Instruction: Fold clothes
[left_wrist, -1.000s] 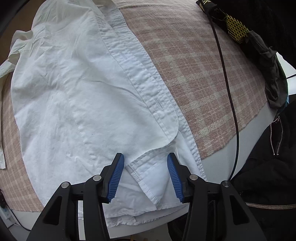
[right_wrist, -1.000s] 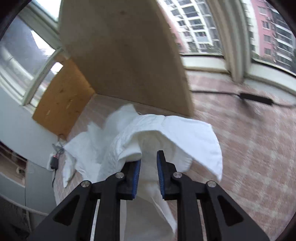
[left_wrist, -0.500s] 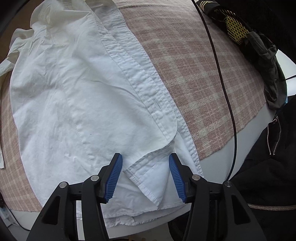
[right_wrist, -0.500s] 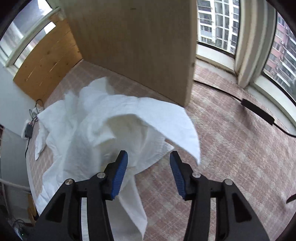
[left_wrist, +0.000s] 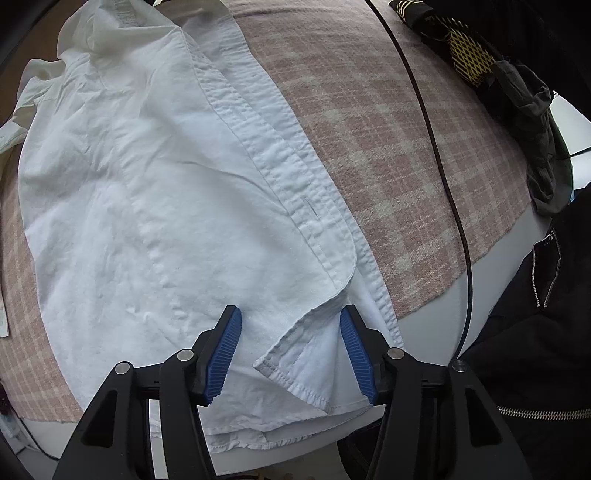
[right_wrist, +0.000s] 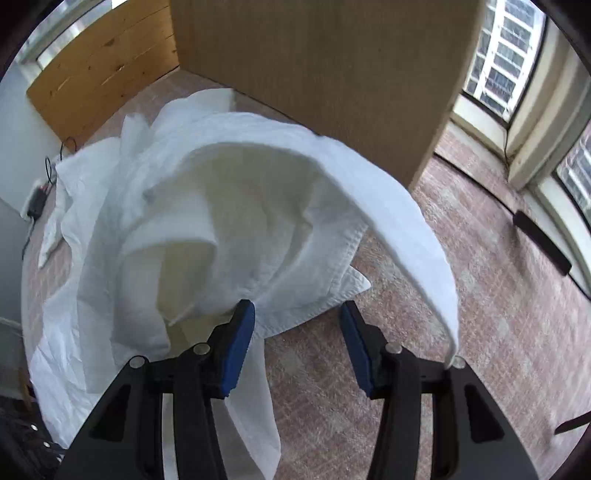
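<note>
white button-up shirt (left_wrist: 155, 206) spread flat over a pink-and-cream plaid cloth (left_wrist: 399, 155), front side up, fabric lightly creased. button placket (left_wrist: 280, 162) running diagonally from the collar end at top left toward the rounded hem at lower right, 1 buttonhole slit visible near its lower end. hem corner (left_wrist: 291, 369) folded over, double stitching showing along its edge. left gripper (left_wrist: 290, 350) low over that hem, blue ribbed pads spread wide on either side of the folded corner, nothing clamped.

seen from the right wrist, same shirt (right_wrist: 207, 221) bunched and puffed up at the collar end, collar band (right_wrist: 413, 240) arching loose over the table, part of it draped near the right finger arm. right gripper (right_wrist: 297, 347) spread wide, nothing pinched; left pad touching or just beside the cloth, cannot tell which.

black cable (left_wrist: 443, 177) lying across the plaid cloth. dark garment with yellow mesh pattern (left_wrist: 469, 51) at the far right edge. no readable writing or labels anywhere.
</note>
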